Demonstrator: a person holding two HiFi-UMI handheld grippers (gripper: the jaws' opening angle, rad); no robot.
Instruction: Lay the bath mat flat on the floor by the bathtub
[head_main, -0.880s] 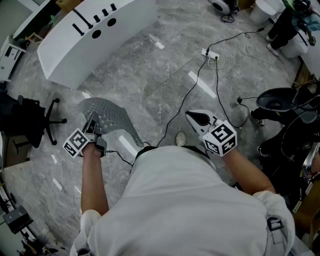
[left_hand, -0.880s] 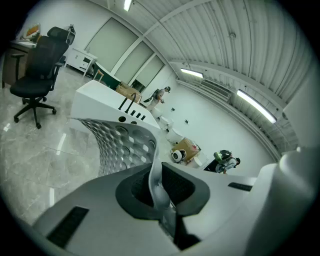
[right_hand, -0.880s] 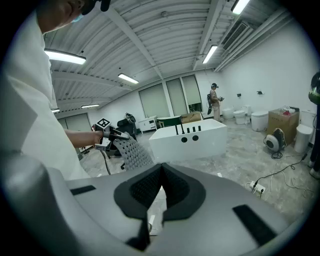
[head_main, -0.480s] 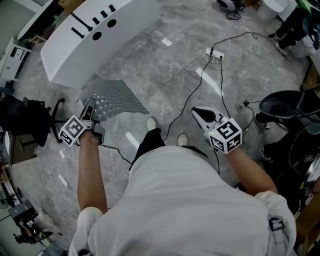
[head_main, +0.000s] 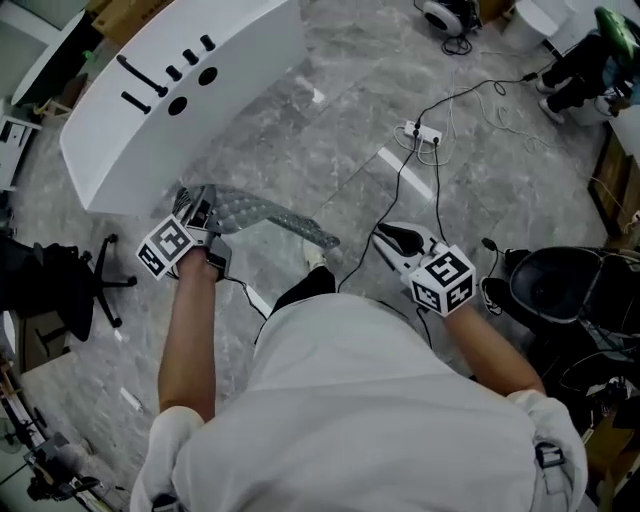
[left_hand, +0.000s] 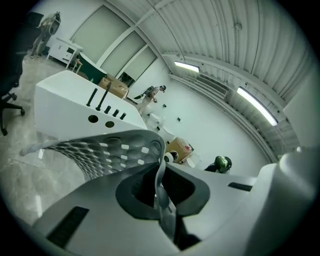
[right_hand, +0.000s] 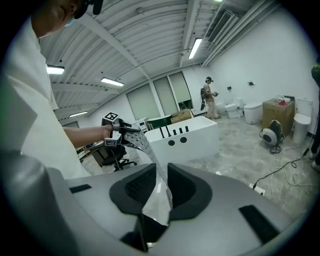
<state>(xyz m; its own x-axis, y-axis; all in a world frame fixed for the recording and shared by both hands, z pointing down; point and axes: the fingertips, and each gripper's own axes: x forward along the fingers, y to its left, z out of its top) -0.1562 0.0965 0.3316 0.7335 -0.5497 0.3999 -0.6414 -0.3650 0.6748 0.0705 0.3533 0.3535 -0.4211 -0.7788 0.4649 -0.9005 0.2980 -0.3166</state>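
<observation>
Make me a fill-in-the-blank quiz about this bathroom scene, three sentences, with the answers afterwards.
1. The left gripper is shut on the edge of the perforated grey ___.
2. What it holds hangs above the floor, in front of the white ___.
3. At the left edge of the head view stands a black office ___.
Missing words: bath mat; bathtub; chair.

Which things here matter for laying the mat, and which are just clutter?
Job: bath mat, pinched in the left gripper; right gripper, open near the mat's free end; bathtub; floor beside it.
Lying about: office chair; power strip; cardboard box.
</observation>
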